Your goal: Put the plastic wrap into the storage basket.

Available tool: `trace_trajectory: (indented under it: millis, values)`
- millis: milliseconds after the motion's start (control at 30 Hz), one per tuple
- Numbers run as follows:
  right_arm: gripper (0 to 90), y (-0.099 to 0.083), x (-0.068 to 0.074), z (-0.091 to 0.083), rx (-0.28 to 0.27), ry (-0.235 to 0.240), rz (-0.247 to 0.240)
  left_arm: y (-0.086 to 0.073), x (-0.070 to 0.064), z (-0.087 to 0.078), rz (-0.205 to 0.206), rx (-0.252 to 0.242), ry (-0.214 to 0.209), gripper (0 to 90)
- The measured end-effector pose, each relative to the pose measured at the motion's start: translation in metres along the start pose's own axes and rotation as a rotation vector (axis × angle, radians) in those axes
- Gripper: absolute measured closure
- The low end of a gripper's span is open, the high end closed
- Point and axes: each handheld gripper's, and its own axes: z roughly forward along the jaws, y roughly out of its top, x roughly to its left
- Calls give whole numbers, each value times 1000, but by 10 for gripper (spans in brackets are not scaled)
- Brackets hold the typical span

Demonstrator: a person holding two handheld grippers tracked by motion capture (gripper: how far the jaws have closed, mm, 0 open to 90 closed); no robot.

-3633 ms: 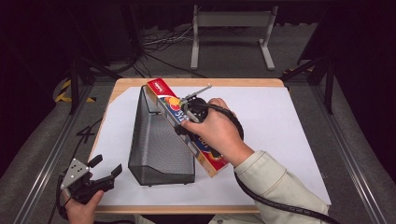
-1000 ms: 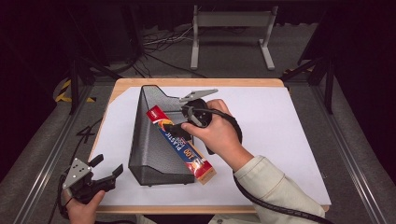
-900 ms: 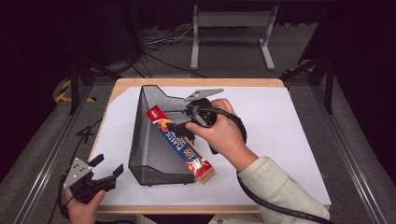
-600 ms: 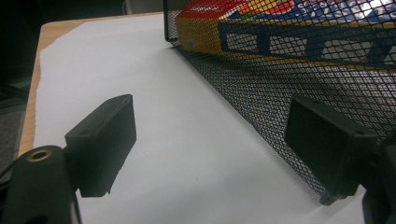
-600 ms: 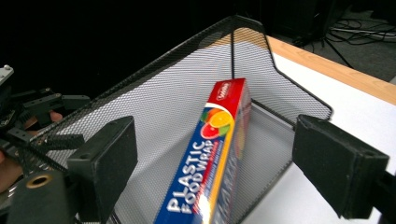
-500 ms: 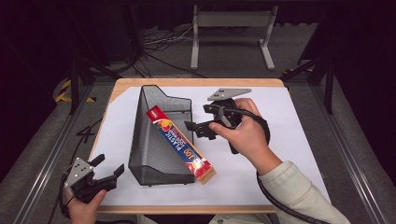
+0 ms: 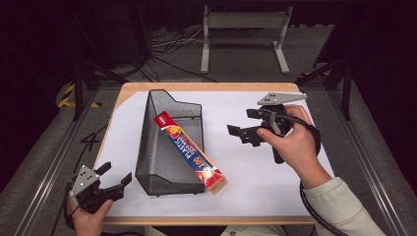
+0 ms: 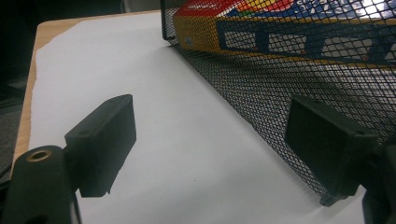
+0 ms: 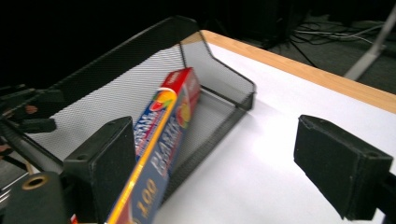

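A black wire-mesh basket (image 7: 162, 162) stands on the white sheet left of centre. A long blue, red and yellow plastic-wrap box (image 7: 191, 152) lies slantwise in it, its near end jutting over the front right rim. My right gripper (image 7: 239, 122) hovers open to the right of the basket, apart from the box, jaws pointing left. In the right gripper view the box (image 9: 163, 135) leans in the basket (image 9: 219, 74) past the left jaw. My left gripper (image 7: 116, 173) is open at the table's front left corner, beside the basket wall (image 8: 280, 98), with nothing between its jaws.
White paper (image 7: 255, 177) covers the wooden tabletop (image 7: 216, 87). Dark floor with cables and a metal stand (image 7: 243, 29) lies beyond the far edge. Black frame rails (image 7: 49, 162) run along both sides of the table.
My right gripper put the box into the basket, let go of it and drew back to the right. The box now rests slantwise in the basket. The left gripper has barely moved.
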Motion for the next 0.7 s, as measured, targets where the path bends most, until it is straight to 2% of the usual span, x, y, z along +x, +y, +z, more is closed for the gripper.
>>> trace_trajectory:
  millis: [133,300,333,567,700]
  values:
    - [134,-9,-18,-16,-9,-34,21,0,0,0,-3,2,0,174]
    - [134,-19,-37,-30,-21,-46,1,0,0,0,0,3,1,174]
    - [134,-19,-37,-30,-21,-46,1,0,0,0,0,2,1,174]
    - [124,-40,-62,-48,-61,-73,-8,0,0,0,3,7,2,174]
    - [120,-51,-70,-54,-71,-88,-14,0,0,0,6,8,2,174]
